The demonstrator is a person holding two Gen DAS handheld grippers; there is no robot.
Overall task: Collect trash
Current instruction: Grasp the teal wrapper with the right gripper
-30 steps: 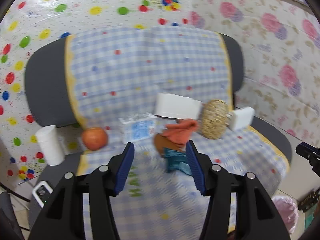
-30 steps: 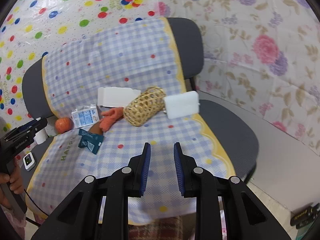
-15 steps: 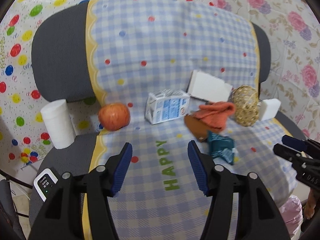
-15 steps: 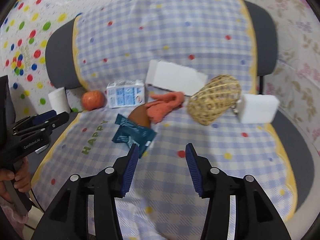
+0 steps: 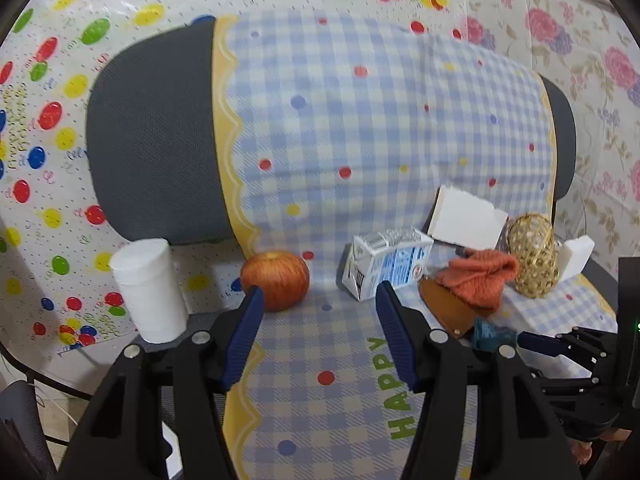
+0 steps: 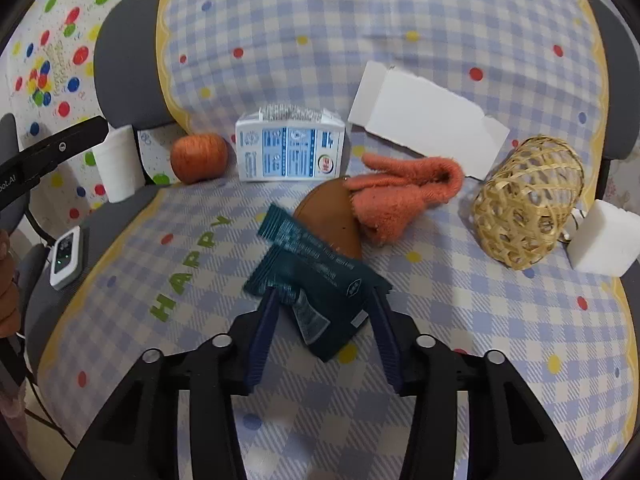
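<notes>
1. The right tongs have just been closing, with the dark teal wrapper between the pads. I cannot tell if they pinch it.
2. The wrapper lies flat in the middle of the chair seat. Its long side runs slanted, from front right to back left.
3. The left tongs are spread, empty, near the apple and milk carton.

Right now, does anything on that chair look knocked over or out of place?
Yes. The woven basket lies tipped on its side, an orange knit glove is crumpled over a brown piece, and a teal wrapper lies loose.
</notes>
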